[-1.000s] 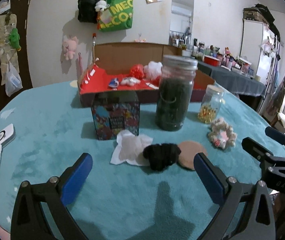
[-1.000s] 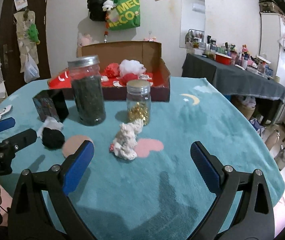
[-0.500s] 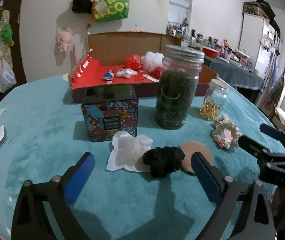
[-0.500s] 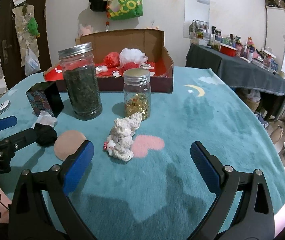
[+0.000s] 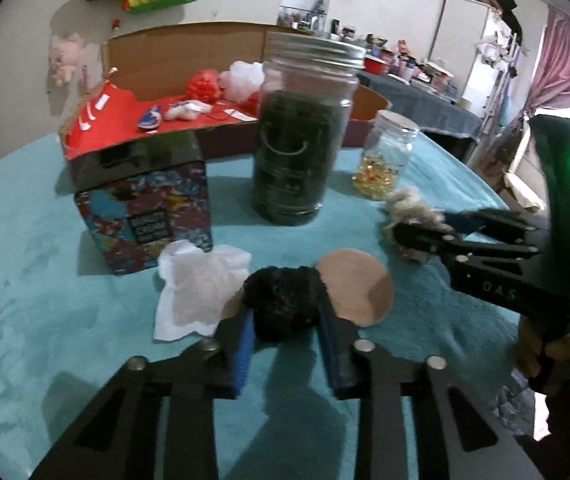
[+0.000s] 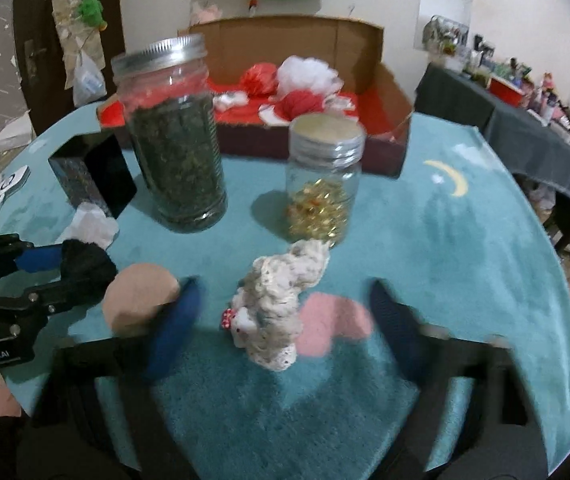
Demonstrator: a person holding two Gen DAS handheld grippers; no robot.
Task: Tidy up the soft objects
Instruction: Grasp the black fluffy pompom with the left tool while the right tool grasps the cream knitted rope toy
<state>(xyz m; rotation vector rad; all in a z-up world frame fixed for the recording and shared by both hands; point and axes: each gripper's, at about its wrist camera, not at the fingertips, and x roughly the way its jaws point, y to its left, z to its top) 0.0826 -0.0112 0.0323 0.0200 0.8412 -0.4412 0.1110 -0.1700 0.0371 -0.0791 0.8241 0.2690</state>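
Big change from a second ago: both grippers were hovering wide open over the table, and now both sets of jaws are closing on something soft. The left gripper (image 5: 285, 332) has dropped in on the black scrunchie (image 5: 281, 304), and its blue pads sit right against both sides of it, so that one looks basically grabbed. The right gripper (image 6: 281, 320) is closing around the cream scrunchie (image 6: 281, 304), which lies between its fingers. Those fingers are smeared with motion blur and there's a visible gap on each side in its own view, so no real hold yet, though from the left camera the tips look right up against it.

For the task, that probably means two soft things are about to get lifted together, likely toward the cardboard box (image 6: 389, 92) at the back, where the red and white puffs already sit.

Both grippers point steeply down at the teal tablecloth (image 5: 45, 280), side by side, the right one reaching in from the right edge of the left view. The white tissue (image 5: 193, 292) and round tan pad (image 5: 361, 292) lie untouched beside the black scrunchie.
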